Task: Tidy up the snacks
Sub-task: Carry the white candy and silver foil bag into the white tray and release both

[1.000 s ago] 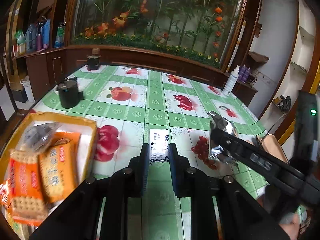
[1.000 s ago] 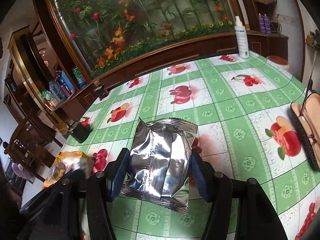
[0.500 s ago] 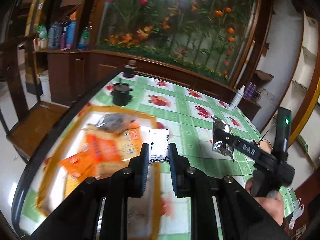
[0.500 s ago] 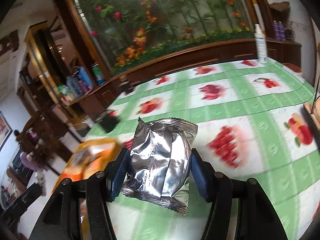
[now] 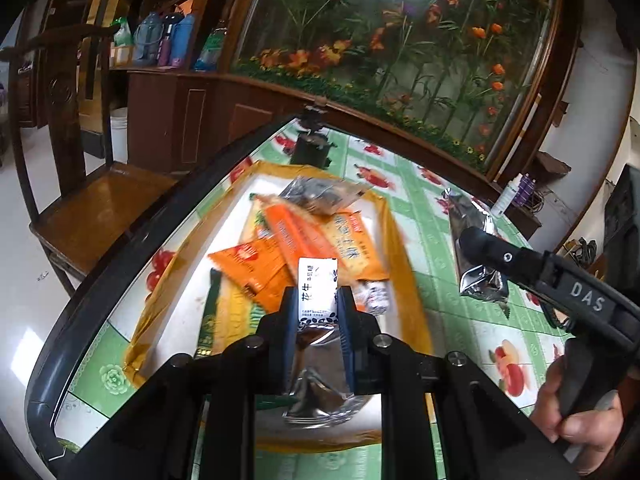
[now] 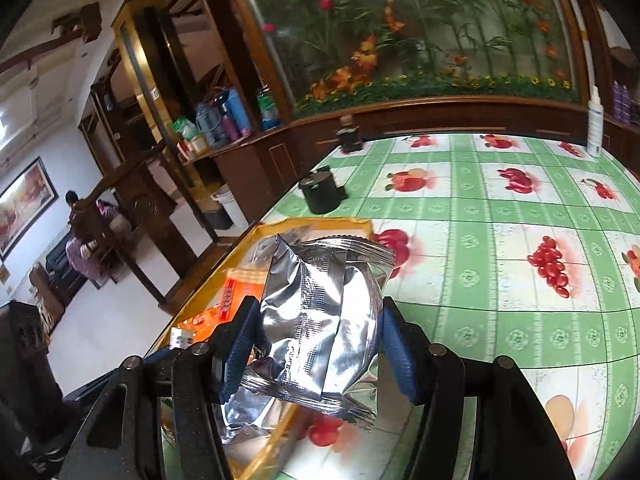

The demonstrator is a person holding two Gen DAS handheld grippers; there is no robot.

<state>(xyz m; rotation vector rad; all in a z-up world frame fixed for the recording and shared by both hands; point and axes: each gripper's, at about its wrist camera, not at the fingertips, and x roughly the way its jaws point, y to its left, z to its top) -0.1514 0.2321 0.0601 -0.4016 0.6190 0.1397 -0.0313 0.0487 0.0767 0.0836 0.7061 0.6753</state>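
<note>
- Plainly, we have two snacks in the air: a small white packet (image 5: 318, 291) with black print in our left gripper (image 5: 318, 312), and a puffy silver foil pouch (image 6: 320, 320) in our right gripper (image 6: 316, 344)
- We judge the white packet light and thin, a soft sachet that bends easily; our left jaws are pressed nearly together on its lower half, and its top stands free above the pads
- We judge the foil pouch light too, but air-filled and slick; a hard squeeze could crush what is inside or let it pop sideways, so holding it across the middle, as we do now, looks right
- Our right jaws stand about half spread, their blue pads (image 6: 240, 344) pressing the pouch's two sides, with its crimped lower seam hanging below them
- Below the white packet lies the yellow-rimmed tray (image 5: 390, 232), already holding orange cracker packs (image 5: 288, 248), a grey-clear bag (image 5: 320, 196) at the far end and another foil pouch close under the left gripper
- The right gripper's pouch hangs over the tray's near corner and the green fruit-print tablecloth (image 6: 500, 264)
- Farther off a black pot (image 6: 322, 192) stands on the cloth beyond the tray
</note>
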